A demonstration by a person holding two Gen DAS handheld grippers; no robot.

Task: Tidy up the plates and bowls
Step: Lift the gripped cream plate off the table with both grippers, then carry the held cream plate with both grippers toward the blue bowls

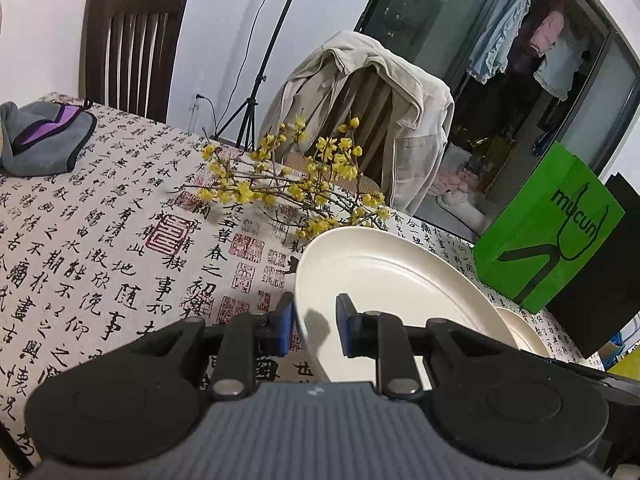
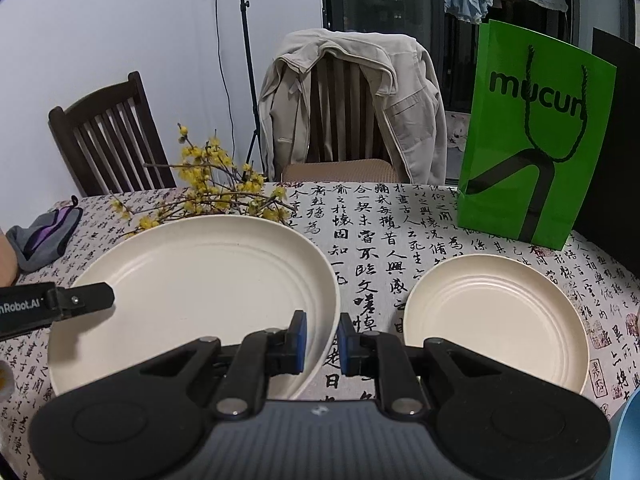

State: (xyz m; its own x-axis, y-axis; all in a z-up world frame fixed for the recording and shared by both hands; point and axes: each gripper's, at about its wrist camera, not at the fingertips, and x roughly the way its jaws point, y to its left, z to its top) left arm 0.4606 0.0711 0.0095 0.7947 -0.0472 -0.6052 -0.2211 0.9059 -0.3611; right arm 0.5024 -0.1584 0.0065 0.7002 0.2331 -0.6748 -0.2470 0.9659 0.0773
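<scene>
the left claw (image 1: pixel 314 326) grips the near-left rim of the large cream plate (image 2: pixel 192 280), one blue pad outside the rim and one inside. the right claw (image 2: pixel 322 338) grips the same plate at its right rim, again with the edge pinched between the blue pads. in the left wrist view the plate looks tilted, its far edge up against the yellow flowering branches (image 1: pixel 288 184); whether it is clear of the desk (image 1: pixel 120 240) cannot be told. a small cream plate (image 2: pixel 494 322) lies flat on the desk to the right of the large one, apart from it, just in front of the green bag (image 2: pixel 536 140).

the bag stands upright and reads "mucun" in dark letters, with a dark rope handle hanging over the word. a black arm entering at the left of the right wrist view carries white lettering, of which only "nrobot.ai" shows. the desk cloth is printed all over with black chinese calligraphy and red seal stamps; the characters are too many and too warped to read out reliably.

a grey and purple cloth pouch (image 1: pixel 44 140) lies at the far left of the desk. a beige jacket (image 2: pixel 348 96) hangs over the chair behind, and a dark wooden chair (image 1: pixel 132 44) stands to the left.
</scene>
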